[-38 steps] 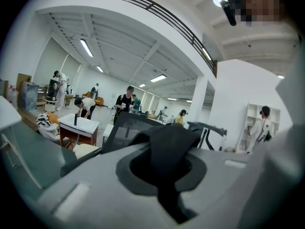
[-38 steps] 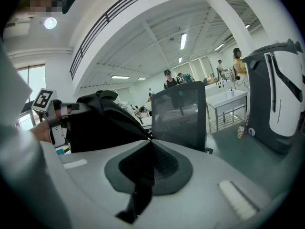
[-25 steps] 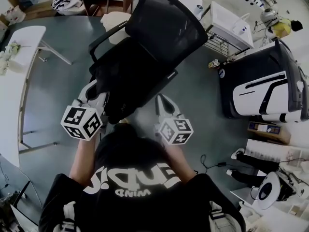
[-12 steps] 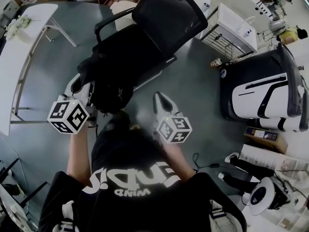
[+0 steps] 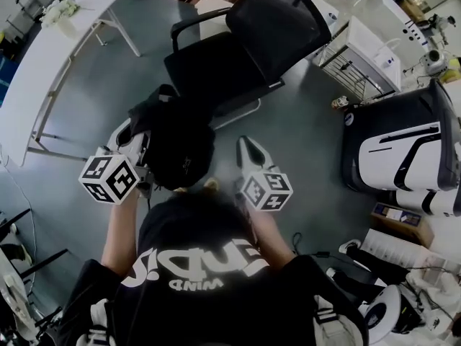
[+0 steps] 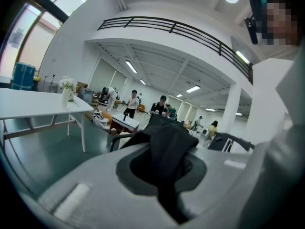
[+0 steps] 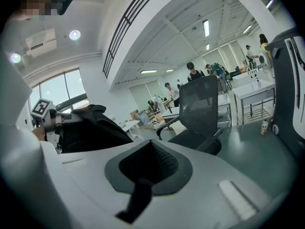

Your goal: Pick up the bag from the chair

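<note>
Part of bag (image 5: 180, 150) behind left claw (image 5: 135, 134)

The bag (image 5: 176, 146) sits before the chair (image 5: 216, 71), between the left tongs (image 5: 132, 134) and the right tongs (image 5: 246, 146).

Head camera looks steeply down; right gripper view also shows chair (image 5: 238, 67).

Black soft bag (image 5: 176, 146), crumpled, lifted off the seat, its fabric pinched in left gripper (image 5: 138, 137); hangs just in front of black mesh-back office chair (image 5: 238, 49), which stands upright
</note>
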